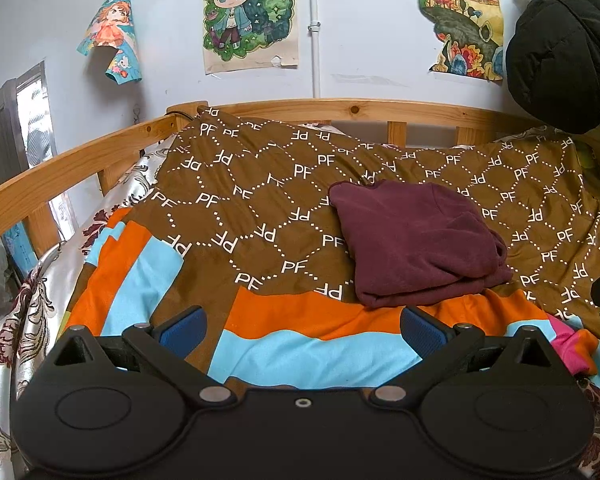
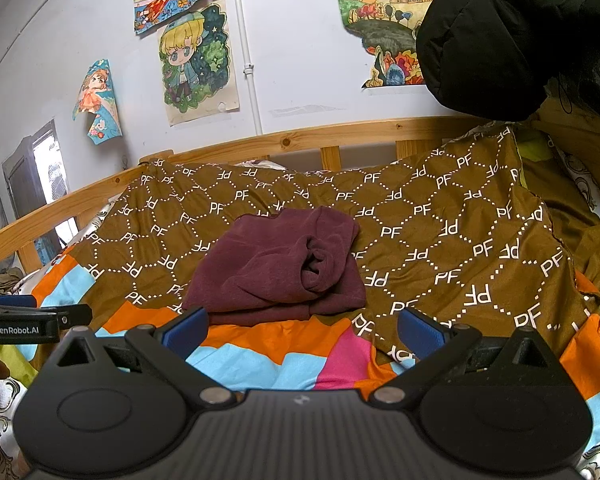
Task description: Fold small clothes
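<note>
**Folded maroon garment rests on patterned bedspread, both grippers held clear**

A small maroon garment (image 1: 416, 240) is seen lying folded into a compact bundle on a brown bedspread (image 1: 260, 184) printed with white "PF" lettering, near the point where the brown fabric meets a band of orange, blue and pink stripes (image 1: 308, 344). In the right wrist view, a rolled opening is shown on the bundle's right side, and the fold is stacked in layers along its near edge.

The left gripper (image 1: 302, 330) is held just short of the garment, its blue-padded fingers (image 1: 184, 330) spread wide with nothing between them. The right gripper (image 2: 302, 330) is likewise spread apart and empty, its left fingertip positioned just beside the garment's near edge; contact cannot be determined.

The bed is enclosed by a wooden rail (image 1: 340, 108). Colourful drawings (image 1: 250, 12) are taped to the white wall behind, and a black padded jacket (image 1: 568, 48) is hung at upper right.
</note>
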Motion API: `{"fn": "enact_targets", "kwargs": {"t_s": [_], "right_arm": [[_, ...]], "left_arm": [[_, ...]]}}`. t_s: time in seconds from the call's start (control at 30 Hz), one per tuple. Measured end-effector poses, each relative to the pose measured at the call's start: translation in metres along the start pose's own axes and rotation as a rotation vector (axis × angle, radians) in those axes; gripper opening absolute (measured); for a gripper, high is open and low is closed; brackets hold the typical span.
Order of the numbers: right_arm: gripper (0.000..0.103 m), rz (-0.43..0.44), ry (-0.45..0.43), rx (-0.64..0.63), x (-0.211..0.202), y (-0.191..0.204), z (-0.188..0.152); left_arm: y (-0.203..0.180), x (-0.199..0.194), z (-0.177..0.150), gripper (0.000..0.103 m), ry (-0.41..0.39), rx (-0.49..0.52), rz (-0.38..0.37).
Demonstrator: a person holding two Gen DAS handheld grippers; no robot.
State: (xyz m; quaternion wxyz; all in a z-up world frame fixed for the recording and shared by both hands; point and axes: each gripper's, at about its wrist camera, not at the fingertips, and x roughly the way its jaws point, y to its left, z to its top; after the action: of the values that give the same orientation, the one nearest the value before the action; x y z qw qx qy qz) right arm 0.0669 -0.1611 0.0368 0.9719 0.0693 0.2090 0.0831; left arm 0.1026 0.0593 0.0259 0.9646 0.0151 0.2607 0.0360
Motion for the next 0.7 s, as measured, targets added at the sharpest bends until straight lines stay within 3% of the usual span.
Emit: {"fn": "enact_targets", "kwargs": {"t_s": [0.7], "right_arm": [[0.103,-0.003,0.006,0.01,0.0015,0.0002,-0.0036]], "left_arm": [[0.0014,-0.0001,0.0003,0.102,0.013,0.026,0.041]]}}
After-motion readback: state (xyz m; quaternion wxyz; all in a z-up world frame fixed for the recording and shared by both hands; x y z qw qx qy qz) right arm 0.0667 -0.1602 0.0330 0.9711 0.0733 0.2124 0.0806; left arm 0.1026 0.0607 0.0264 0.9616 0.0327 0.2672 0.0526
